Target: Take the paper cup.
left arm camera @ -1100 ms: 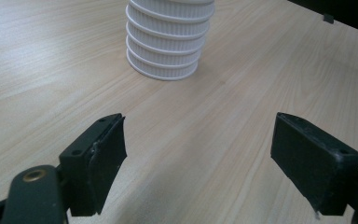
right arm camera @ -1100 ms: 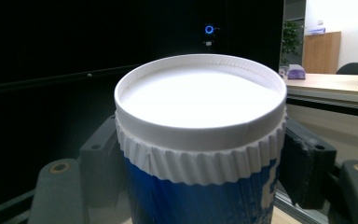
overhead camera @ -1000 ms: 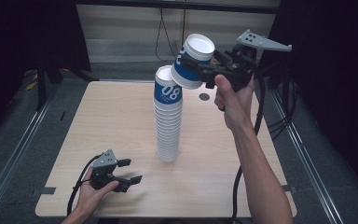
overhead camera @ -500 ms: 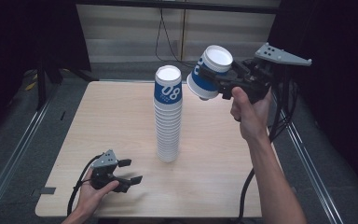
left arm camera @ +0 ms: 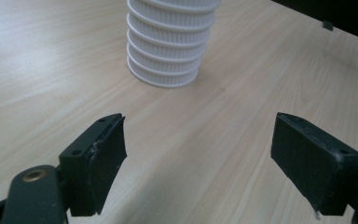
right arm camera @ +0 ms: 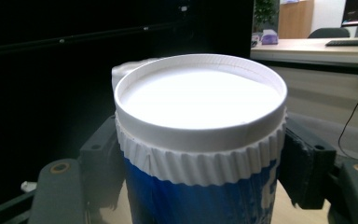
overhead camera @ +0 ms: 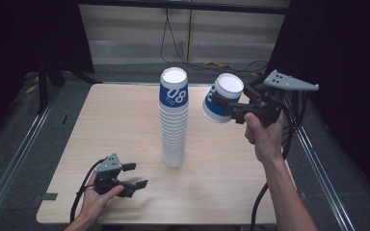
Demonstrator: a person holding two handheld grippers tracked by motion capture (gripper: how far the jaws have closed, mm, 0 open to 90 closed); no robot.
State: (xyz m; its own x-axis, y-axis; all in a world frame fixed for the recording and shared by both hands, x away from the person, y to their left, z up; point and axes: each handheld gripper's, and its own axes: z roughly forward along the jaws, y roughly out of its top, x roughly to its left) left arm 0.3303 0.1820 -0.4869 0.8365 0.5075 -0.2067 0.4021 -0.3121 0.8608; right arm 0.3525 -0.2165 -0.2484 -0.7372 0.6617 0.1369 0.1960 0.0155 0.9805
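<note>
A tall stack of upturned paper cups (overhead camera: 174,120), white-ribbed with a blue-banded one on top, stands mid-table. In the left gripper view its base (left arm camera: 168,56) rises beyond the jaws. To the right of the stack's top, in the air, my right gripper (overhead camera: 226,107) is shut on a single blue-and-white cup (overhead camera: 229,86), tilted with its white bottom facing up and toward the camera. The right gripper view has that cup (right arm camera: 200,102) squeezed between both jaws of the right gripper (right arm camera: 200,177). My left gripper (overhead camera: 138,174) rests open at the table's front left, its jaws (left arm camera: 198,158) wide with nothing between.
The wooden table (overhead camera: 111,120) has metal rails (overhead camera: 14,159) along both sides and dark drapes around it. Cables (overhead camera: 212,62) lie on the floor behind the far edge. A cable (overhead camera: 260,202) trails down from the right gripper past the table's right front.
The right gripper has carried the single cup rightward and downward, away from the stack's top. The left gripper has stayed where it was.
</note>
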